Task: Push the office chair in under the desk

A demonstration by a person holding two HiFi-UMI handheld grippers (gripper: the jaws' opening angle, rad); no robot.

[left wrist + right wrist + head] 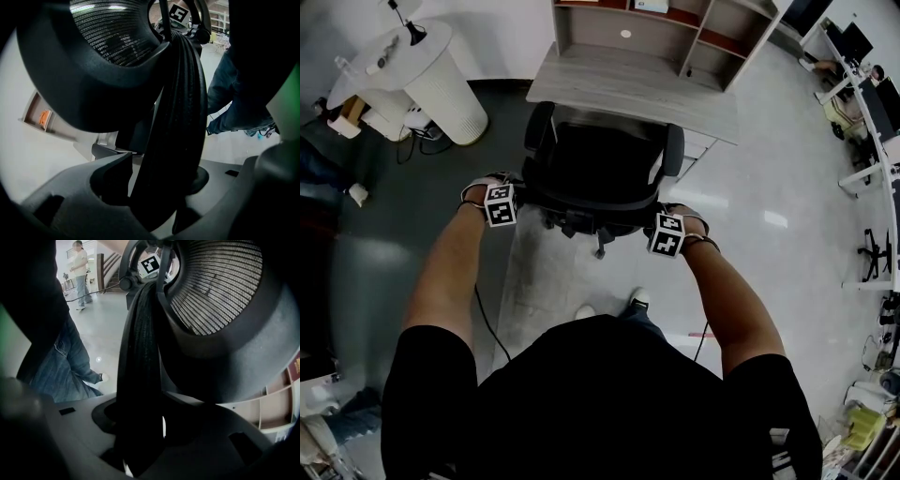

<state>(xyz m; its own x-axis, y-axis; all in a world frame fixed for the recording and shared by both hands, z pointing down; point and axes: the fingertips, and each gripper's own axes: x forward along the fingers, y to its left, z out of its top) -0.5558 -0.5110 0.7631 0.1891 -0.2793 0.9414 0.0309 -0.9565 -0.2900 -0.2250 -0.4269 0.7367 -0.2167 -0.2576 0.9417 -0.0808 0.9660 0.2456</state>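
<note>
The black office chair (600, 173) stands in front of the grey wooden desk (628, 84), with its seat partly under the desk's front edge. My left gripper (528, 200) is shut on the left edge of the chair's backrest (176, 117). My right gripper (651, 221) is shut on the right edge of that backrest (140, 366). In both gripper views the dark ribbed rim fills the gap between the jaws, at the left gripper (159, 197) and at the right gripper (140, 437). The mesh headrest (215, 287) looms above.
A shelf unit (675, 28) sits on the desk. A white round stand (441, 84) is at the left. More desks and chairs (872, 122) line the right side. My shoes (637, 300) are just behind the chair base. Another person (79, 273) stands far off.
</note>
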